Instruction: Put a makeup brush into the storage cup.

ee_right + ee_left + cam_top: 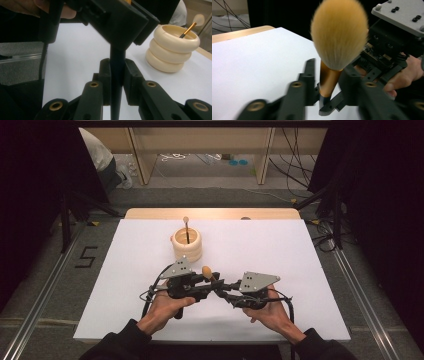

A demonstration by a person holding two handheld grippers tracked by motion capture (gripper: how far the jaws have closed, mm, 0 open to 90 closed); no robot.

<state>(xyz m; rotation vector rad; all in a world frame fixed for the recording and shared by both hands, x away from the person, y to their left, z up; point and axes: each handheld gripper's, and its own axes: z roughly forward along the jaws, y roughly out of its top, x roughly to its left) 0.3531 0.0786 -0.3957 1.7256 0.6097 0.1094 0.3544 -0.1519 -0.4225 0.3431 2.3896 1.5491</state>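
Observation:
A makeup brush with a fluffy tan head (pixel 339 32), a gold ferrule and a dark handle (pixel 117 62) stands upright between both grippers near the table's front middle (pixel 206 271). My right gripper (pixel 117 75) is shut on the dark handle low down. My left gripper (pixel 329 82) has its jaws around the gold ferrule, spread a little wider than it, so they stand open. In the high view the left gripper (pixel 212 282) and right gripper (pixel 221 290) meet tip to tip under the brush head. A cream ringed holder (pixel 186 247) holds a second thin brush (pixel 186 227).
The white table top (pixel 280 260) rests on a wooden table whose far edge (pixel 150 213) shows behind it. The holder (pixel 172 50) stands just beyond the grippers. Black curtains, cables and a metal rail (pixel 45 285) flank the table; a person crouches at the far left (pixel 100 157).

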